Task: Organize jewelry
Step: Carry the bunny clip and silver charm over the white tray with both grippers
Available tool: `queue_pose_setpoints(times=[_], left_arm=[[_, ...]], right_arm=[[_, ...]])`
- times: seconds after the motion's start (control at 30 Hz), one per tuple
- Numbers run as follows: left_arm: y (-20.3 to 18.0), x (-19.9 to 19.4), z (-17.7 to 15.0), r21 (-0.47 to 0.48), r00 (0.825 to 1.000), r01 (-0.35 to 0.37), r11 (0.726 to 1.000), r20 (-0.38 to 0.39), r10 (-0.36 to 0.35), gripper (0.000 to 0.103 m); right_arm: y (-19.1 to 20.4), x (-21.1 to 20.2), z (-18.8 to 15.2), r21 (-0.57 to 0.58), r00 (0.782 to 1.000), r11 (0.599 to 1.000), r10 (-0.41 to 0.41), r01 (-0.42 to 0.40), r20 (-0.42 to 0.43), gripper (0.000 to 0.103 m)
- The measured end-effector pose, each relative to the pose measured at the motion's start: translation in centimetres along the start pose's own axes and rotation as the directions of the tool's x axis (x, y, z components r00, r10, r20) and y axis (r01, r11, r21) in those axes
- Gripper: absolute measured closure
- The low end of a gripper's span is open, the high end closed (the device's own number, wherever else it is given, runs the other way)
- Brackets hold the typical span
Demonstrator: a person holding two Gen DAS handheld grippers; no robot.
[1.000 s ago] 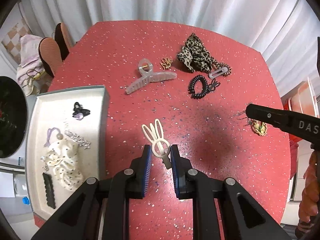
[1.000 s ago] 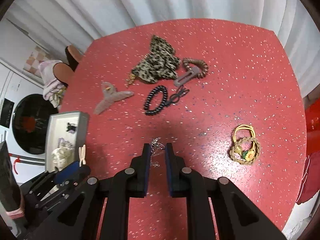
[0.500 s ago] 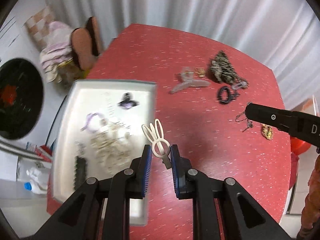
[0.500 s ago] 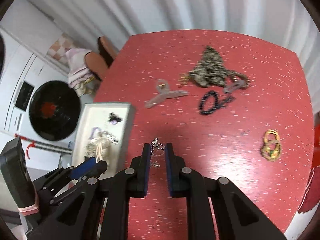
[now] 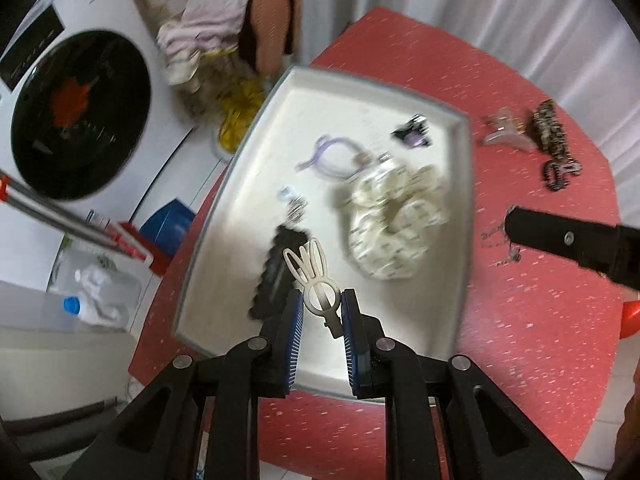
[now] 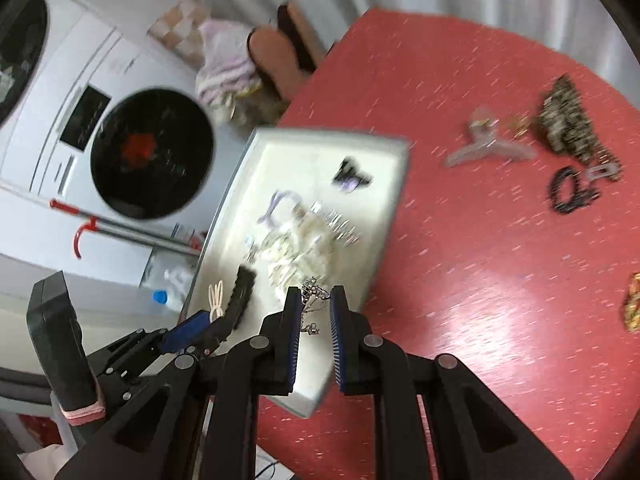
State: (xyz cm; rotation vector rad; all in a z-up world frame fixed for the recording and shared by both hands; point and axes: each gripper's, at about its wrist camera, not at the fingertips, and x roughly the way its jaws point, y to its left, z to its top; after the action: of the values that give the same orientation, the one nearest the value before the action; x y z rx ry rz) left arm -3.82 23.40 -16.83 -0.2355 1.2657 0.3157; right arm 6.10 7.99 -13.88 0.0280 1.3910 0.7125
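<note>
Tongs on the left (image 5: 320,312) are narrow and pinch the round end of one cream bunny-ear hair clip (image 5: 310,270), its ears pointing up-frame over the lower middle of the white tray (image 5: 460,216). In the right wrist view the right tongs (image 6: 314,304) are likewise narrow and clamp one thin silvery chain piece (image 6: 312,300), probably an earring or short chain; blur hides its form. It hangs between the blue pads above the tray's lower right rim.

One tray sits at the left edge of the red speckled bench (image 5: 540,340). Inside it, in the left wrist view: one cream patterned scrunchie (image 5: 394,216) at centre right, one lilac hair tie (image 5: 332,156) above it, one small dark butterfly clip (image 5: 412,134) near the upper right corner, one black wavy comb clip (image 5: 276,272) just left of the bunny clip, and some small silvery bits (image 5: 294,204) too smeared to count.

On the bare bench at the right of the right wrist view: one translucent claw clip (image 6: 486,146), one leopard-print scrunchie (image 6: 568,124), one black coil hair tie (image 6: 566,190), and one yellow woven piece (image 6: 632,308) at the frame edge.
</note>
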Motion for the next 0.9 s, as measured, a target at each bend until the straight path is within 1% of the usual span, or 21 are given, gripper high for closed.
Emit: queue_pose_setpoints(times=[0.23,0.4,0.63,0.73,0.8,0.87,0.9], left_arm=[[1.8,2.9,-0.7,-0.017,0.999,-0.004,1.000,-0.034,0.003,0.082],[1.9,4.3,-0.7,-0.010,0.999,-0.007,1.000,-0.050,0.006,0.082],[2.0,5.0,-0.7,-0.003,0.998,-0.013,1.000,-0.061,0.013,0.082],[2.2,5.2,-0.6,-0.004,0.998,-0.015,1.000,-0.069,0.015,0.082],[2.3,5.0,-0.6,-0.003,0.997,-0.020,1.000,-0.069,0.019,0.082],[2.4,4.8,-0.6,0.002,0.997,-0.027,1.000,-0.066,0.027,0.082],[2.4,4.7,-0.6,0.003,0.998,-0.029,1.000,-0.064,0.029,0.082]], right_arm=[[1.3,5.4,-0.9,-0.004,0.995,1.000,0.008,-0.009,-0.099,0.088],[1.1,8.6,-0.9,0.003,0.988,1.000,-0.015,0.015,-0.151,0.088],[0.6,10.8,-0.8,0.005,0.977,0.999,-0.039,0.041,-0.208,0.086],[0.5,10.8,-0.7,0.013,0.977,0.999,-0.036,0.039,-0.212,0.086],[0.5,10.5,-0.5,0.014,0.978,0.999,-0.036,0.040,-0.207,0.082],[0.5,9.8,-0.4,0.016,0.980,0.999,-0.028,0.031,-0.198,0.069],[0.5,9.5,-0.4,0.013,0.981,1.000,-0.026,0.029,-0.191,0.067]])
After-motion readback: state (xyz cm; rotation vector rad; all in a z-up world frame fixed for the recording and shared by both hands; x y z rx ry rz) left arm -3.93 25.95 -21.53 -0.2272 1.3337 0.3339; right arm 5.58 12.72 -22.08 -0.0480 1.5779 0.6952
